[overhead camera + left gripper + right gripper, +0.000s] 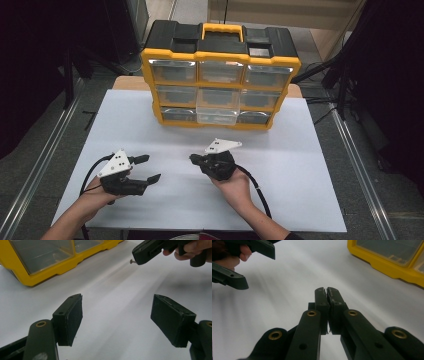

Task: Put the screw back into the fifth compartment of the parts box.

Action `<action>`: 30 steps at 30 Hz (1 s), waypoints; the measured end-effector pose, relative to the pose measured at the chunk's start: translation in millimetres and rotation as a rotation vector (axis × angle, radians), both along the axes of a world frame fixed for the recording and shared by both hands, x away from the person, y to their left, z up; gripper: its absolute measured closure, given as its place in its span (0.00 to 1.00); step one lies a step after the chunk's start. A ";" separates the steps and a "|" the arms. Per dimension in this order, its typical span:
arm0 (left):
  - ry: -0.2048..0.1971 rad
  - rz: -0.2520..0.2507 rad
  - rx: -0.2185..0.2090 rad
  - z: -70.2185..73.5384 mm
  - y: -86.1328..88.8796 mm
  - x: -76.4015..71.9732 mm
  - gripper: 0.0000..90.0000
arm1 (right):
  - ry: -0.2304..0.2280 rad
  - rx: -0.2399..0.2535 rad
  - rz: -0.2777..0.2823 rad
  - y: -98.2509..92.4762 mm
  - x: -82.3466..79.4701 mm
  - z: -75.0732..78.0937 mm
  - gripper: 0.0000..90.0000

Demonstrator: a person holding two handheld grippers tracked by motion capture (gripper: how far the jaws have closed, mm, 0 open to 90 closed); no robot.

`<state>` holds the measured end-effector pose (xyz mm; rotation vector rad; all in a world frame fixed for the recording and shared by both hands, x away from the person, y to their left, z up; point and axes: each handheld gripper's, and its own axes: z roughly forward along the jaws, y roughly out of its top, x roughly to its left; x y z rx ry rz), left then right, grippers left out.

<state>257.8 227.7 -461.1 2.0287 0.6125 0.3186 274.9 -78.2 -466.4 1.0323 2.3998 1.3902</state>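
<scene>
A tiny screw (131, 262) sticks out from the tip of the right gripper (136, 258), pinched between its two closed jaws and held up above the white table (280, 190). Its long side lies nearly flat and points away from that gripper toward the yellow drawer box (220, 75). The left gripper (149, 168) waits off to the side with its jaws wide apart and nothing in them. The right hand is the one nearer the pulled-out clear drawer (216, 111), so the screw probably goes there.

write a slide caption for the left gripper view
Open left gripper faces the right gripper, shut on a small screw.
</scene>
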 end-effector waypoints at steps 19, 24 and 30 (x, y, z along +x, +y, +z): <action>0.003 -0.001 0.000 -0.2 -0.2 0.0 0.29 | -0.019 0.037 -0.032 -12.9 4.1 15.4 0.98; 0.003 -0.002 0.001 -0.3 -0.3 0.0 0.29 | -0.019 0.049 -0.046 -17.6 5.3 19.4 0.99; 0.002 -0.001 0.002 -0.4 -0.3 -0.1 0.29 | -0.032 0.057 -0.057 -21.7 6.8 23.2 0.99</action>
